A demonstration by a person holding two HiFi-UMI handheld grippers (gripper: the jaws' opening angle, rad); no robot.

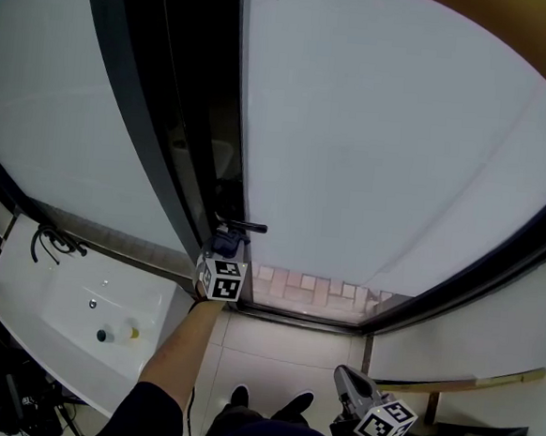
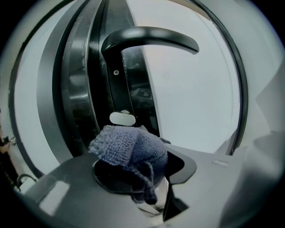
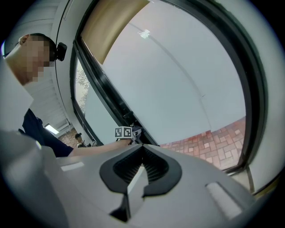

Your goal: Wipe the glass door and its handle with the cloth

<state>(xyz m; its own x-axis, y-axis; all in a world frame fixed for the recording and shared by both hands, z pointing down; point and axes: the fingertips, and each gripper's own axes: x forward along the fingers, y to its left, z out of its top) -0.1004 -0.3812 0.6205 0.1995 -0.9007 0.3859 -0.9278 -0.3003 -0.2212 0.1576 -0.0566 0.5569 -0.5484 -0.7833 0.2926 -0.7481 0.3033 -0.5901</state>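
While the left gripper (image 2: 139,185) clamps the cloth (image 2: 129,149) beneath the handle (image 2: 149,38), right gripper (image 3: 136,176) fingers (image 3: 153,167) meet.

Cloth (image 2: 131,149) hides the lower handle plate (image 2: 116,89) — sink (image 1: 51,289) items indistinct.

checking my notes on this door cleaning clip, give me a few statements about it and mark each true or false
1. The left gripper is shut on a fluffy blue-grey cloth. True.
2. That cloth is wrapped round the black lever door handle. False: the lever is bare and sits above the cloth.
3. The right gripper holds a second cloth. False: its jaws are together with nothing between them.
4. In the head view, a white rectangular sink lies left of the frosted glass door. True.
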